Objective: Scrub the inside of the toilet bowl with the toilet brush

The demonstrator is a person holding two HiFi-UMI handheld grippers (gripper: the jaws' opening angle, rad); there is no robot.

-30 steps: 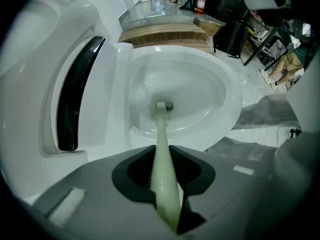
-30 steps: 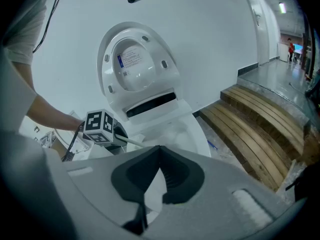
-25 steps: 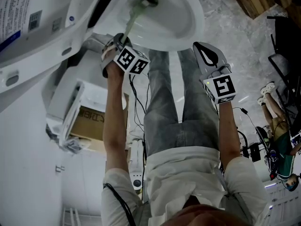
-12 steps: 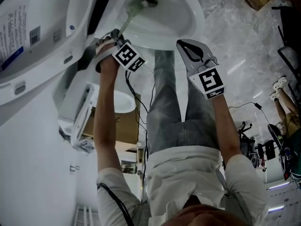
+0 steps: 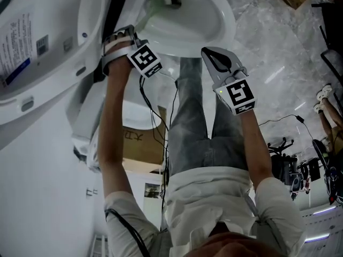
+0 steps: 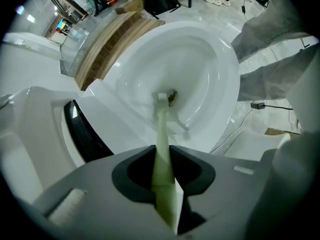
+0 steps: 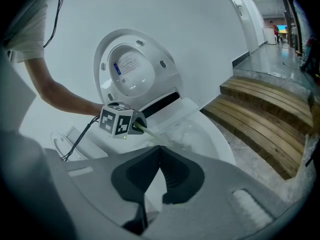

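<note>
The white toilet bowl [image 5: 211, 31] is at the top centre of the head view. My left gripper [image 5: 132, 35] is at the bowl's left rim, shut on the pale green toilet brush handle [image 6: 162, 134]. The handle runs down into the bowl [image 6: 210, 69], and the brush head [image 6: 162, 98] sits next to the dark drain opening [image 6: 173, 98]. My right gripper [image 5: 207, 51] hovers just outside the bowl's near rim, shut with nothing between its jaws. From the right gripper view, my right gripper [image 7: 160, 150] faces the left gripper's marker cube [image 7: 117, 120].
The toilet lid [image 7: 131, 68] stands raised behind the bowl. Wooden steps [image 7: 265, 111] lie to the right on the marble floor. A cardboard box [image 5: 140, 143] and cables [image 5: 153, 103] lie left of the person's legs [image 5: 193, 116]. Equipment stands at the far right.
My left gripper has shifted left and up along the rim with the brush, and the brush head has moved in the bowl. The right gripper came left and then held still.
</note>
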